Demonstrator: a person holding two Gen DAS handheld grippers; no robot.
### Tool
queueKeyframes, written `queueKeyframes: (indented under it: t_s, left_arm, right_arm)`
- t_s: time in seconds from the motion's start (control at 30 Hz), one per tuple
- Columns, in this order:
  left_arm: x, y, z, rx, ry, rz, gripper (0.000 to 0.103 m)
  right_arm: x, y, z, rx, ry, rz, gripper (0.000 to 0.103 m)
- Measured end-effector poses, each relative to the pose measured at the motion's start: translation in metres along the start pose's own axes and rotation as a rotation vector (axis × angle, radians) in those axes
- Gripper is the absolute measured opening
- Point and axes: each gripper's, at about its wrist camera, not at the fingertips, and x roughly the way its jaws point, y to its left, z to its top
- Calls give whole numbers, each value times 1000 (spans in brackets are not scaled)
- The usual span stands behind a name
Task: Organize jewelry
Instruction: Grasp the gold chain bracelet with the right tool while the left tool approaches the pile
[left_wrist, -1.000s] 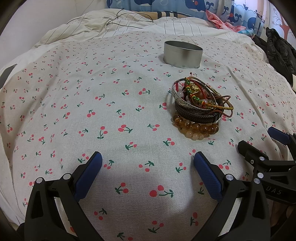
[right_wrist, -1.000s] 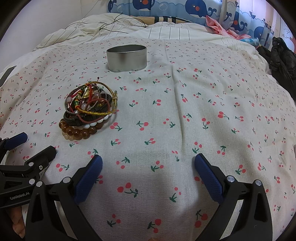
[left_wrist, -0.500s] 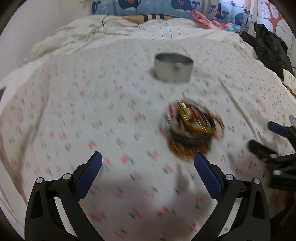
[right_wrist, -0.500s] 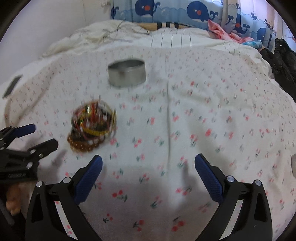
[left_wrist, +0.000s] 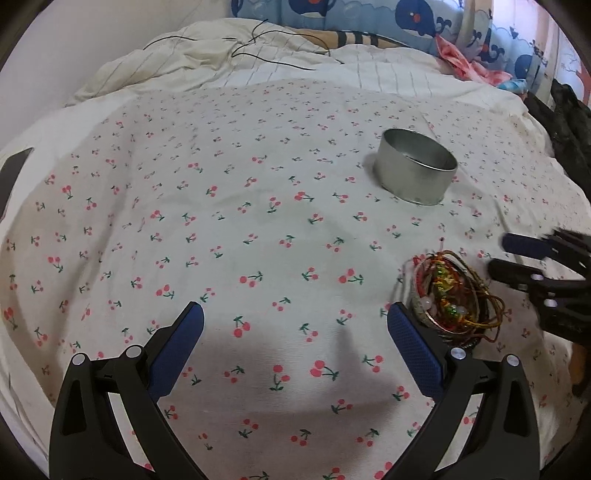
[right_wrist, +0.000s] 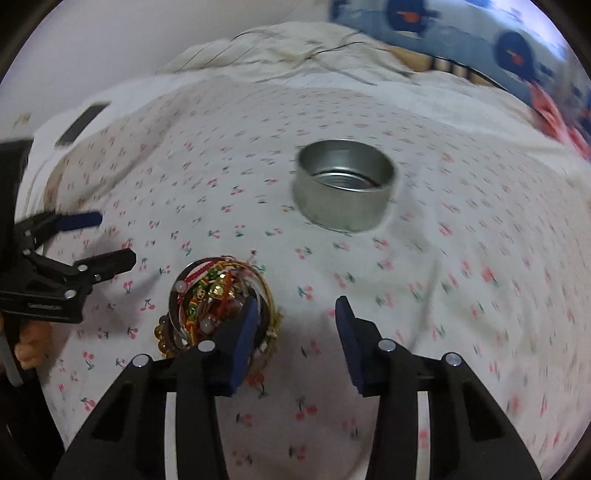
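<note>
Cherry-print bedspread (left_wrist: 258, 229): bracelet pile (right_wrist: 218, 302) left of closing, empty right tongs (right_wrist: 295, 325); left tongs (left_wrist: 295, 332) apart.

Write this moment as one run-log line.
right gripper: jaws closing, nothing between | bracelet pile: on bedspread, beside its left pad | tin: empty | left gripper: open

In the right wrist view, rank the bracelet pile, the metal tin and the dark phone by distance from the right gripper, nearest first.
From the right gripper, whose jaws are closing on nothing:
1. bracelet pile, at its left finger.
2. metal tin, ahead, slightly right, open and empty.
3. dark phone, far left, beyond the cherry-print cloth.
</note>
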Motion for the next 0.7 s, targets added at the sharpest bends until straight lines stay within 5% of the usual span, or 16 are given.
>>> queueKeyframes:
  t_s: [0.1,0.17,0.3,0.53,0.7]
  left_arm:
    - [-2,-4,-2,23,-4,2,96]
    - [-5,-7,-3,37,-8,3,96]
    - [-6,-11,-4,57,-12,7,96]
    - [-8,-15,-5,76,-11,-10,96]
    - [-3,-10,0,35,16,-102,96]
  right_arm:
    - [16,3,8,-53,29,31,38]
    - [24,4,10,-70,44,52,22]
    - [35,-2,10,-59,78,44,12]
    - [42,-6,7,-14,124,120,12]
    - [29,-18,9,55,70,200,35]
